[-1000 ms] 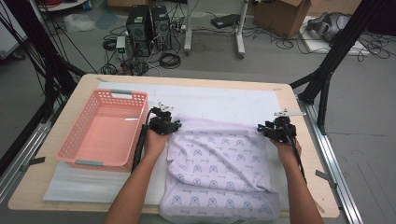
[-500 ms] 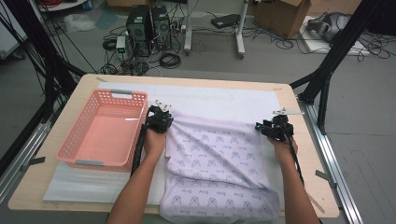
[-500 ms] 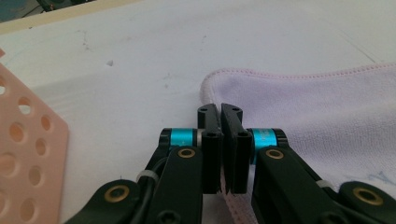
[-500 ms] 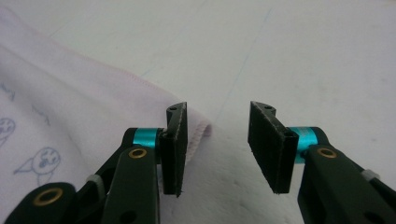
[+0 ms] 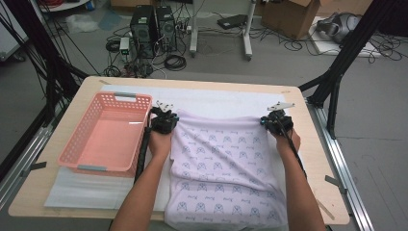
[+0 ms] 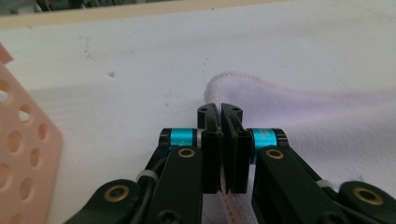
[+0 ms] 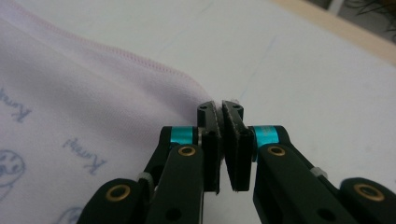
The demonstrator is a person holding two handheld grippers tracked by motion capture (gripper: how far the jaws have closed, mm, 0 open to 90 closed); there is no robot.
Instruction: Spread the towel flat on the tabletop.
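1. A pink basket (image 5: 103, 137) stands on the table (image 5: 317, 154) just left of the cloth, beside the left hand.
2. The pale patterned cloth (image 5: 226, 173) lies spread on a white mat (image 5: 216, 101), reaching the near edge.
3. The left gripper (image 5: 163, 120) has its jaws pressed together, pinching the cloth's far-left corner.
4. The right gripper (image 5: 276, 122) has just closed its jaws, and they pinch the far-right corner hem.
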